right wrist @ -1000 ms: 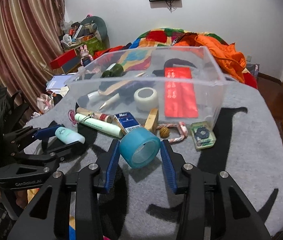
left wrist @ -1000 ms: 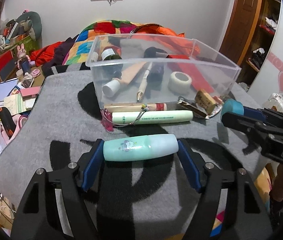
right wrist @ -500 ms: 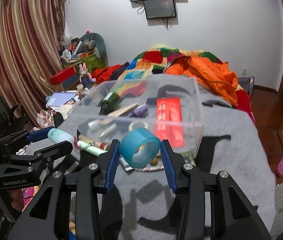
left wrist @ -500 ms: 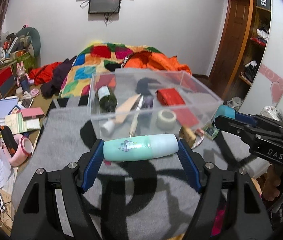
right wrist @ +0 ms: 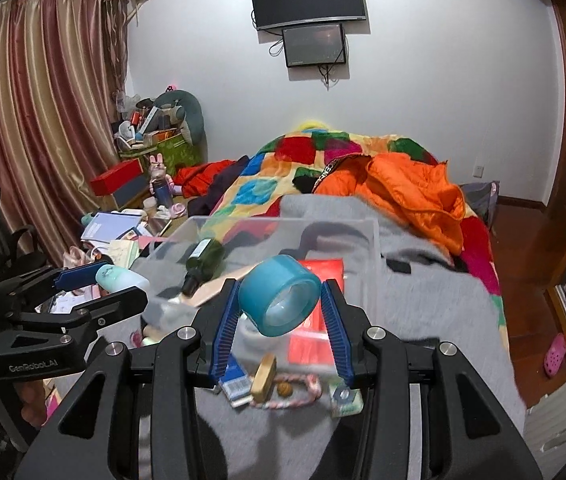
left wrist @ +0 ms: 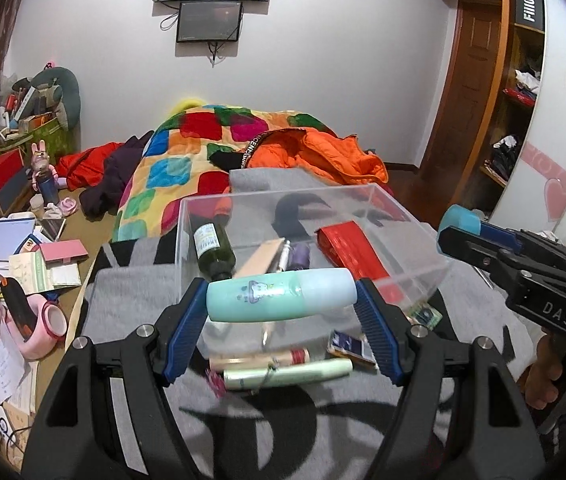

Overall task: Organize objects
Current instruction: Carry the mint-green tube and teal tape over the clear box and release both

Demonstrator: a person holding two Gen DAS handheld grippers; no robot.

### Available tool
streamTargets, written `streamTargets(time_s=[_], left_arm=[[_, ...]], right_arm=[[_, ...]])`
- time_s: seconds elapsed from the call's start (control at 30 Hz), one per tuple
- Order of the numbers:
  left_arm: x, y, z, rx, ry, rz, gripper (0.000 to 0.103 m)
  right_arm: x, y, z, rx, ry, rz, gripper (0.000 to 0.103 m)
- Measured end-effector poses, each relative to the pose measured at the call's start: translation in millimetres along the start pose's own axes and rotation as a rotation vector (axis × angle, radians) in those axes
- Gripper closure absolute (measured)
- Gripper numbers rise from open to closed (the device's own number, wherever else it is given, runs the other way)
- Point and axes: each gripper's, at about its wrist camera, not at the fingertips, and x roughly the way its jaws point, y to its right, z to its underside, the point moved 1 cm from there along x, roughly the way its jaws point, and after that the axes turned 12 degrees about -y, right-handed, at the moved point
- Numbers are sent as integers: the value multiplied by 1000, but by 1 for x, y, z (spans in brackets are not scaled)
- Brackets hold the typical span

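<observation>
My left gripper point(left wrist: 281, 298) is shut on a pale mint bottle point(left wrist: 275, 295), held crosswise above the near edge of the clear plastic bin point(left wrist: 199, 200). My right gripper point(right wrist: 281, 304) is shut on a blue tape roll point(right wrist: 279, 294), raised over the bin's point(right wrist: 371, 240) near side. The bin sits on a grey blanket point(left wrist: 131, 292) and holds a dark green bottle point(left wrist: 213, 250), a red packet point(left wrist: 349, 246) and a wooden piece. The left gripper also shows in the right wrist view point(right wrist: 119, 280); the right gripper shows in the left wrist view point(left wrist: 459, 226).
In front of the bin lie a light green tube point(left wrist: 287, 374), a small blue box point(right wrist: 237, 386), a wooden block point(right wrist: 265, 376), a rope point(right wrist: 295, 398) and a small green pack point(right wrist: 347, 400). A colourful quilt and orange jacket point(right wrist: 407, 192) lie behind. Floor clutter is at the left point(left wrist: 15, 264).
Both grippers have risen and moved toward the bin, carrying the mint bottle and the tape roll. The bin and loose items now sit lower in both views.
</observation>
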Motion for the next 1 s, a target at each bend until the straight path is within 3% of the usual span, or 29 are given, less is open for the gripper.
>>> streamTargets(time_s=[0.33, 0.53, 0.73, 1.0], left_arm=[[40, -9, -18, 1, -75, 2, 30], [61, -7, -17, 24, -117, -2, 30], [69, -12, -20, -1, -139, 21, 30], [68, -11, -19, 1, -145, 15, 30]], right_arm=[[42, 10, -13, 35, -78, 15, 65], [66, 8, -11, 16, -132, 81, 65], [82, 5, -12, -8, -175, 115, 65], [86, 6, -13, 5, -198, 92, 65]])
